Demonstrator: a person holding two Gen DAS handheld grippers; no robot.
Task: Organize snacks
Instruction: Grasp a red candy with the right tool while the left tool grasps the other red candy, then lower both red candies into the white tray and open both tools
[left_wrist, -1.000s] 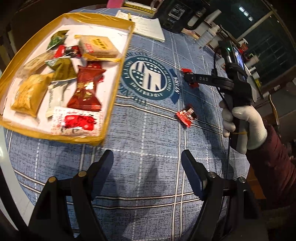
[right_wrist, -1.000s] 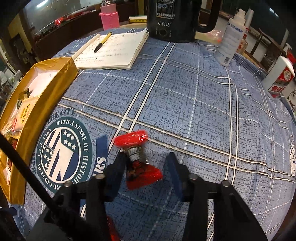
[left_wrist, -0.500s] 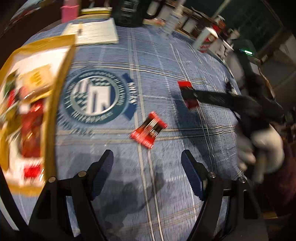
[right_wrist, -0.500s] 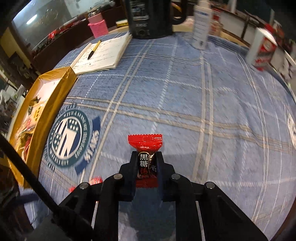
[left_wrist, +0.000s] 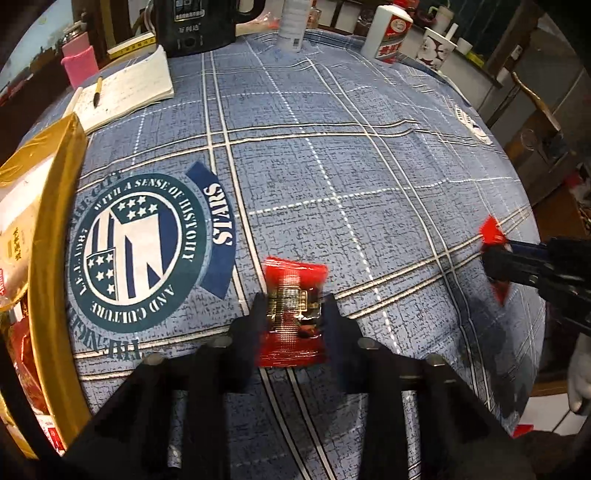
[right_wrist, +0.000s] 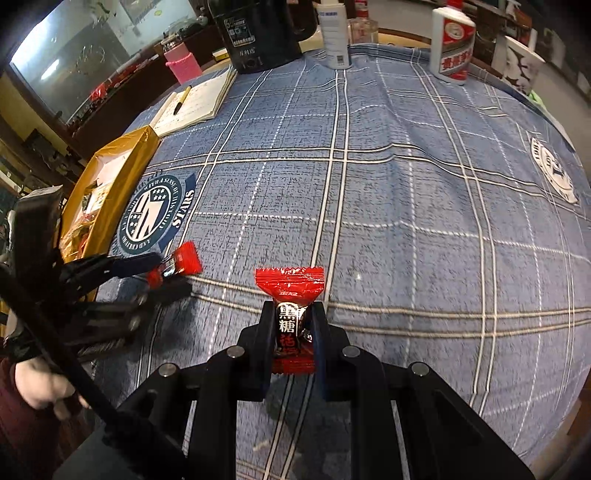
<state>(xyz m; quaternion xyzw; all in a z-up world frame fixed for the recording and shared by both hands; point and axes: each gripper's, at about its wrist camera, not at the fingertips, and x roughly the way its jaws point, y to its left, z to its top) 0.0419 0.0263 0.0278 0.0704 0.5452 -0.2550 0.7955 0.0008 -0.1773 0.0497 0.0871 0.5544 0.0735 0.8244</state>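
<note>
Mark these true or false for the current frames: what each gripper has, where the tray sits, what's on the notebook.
1. The right gripper is shut on a red candy. True.
2. The left gripper has nothing between its fingers. False: it is closing with a red snack packet between them.
3. The gold tray sits left of the round emblem on the tablecloth. True.
4. A pen lies on the open notebook. True.
5. The tray is empty. False: wrapped snacks lie in it.
</note>
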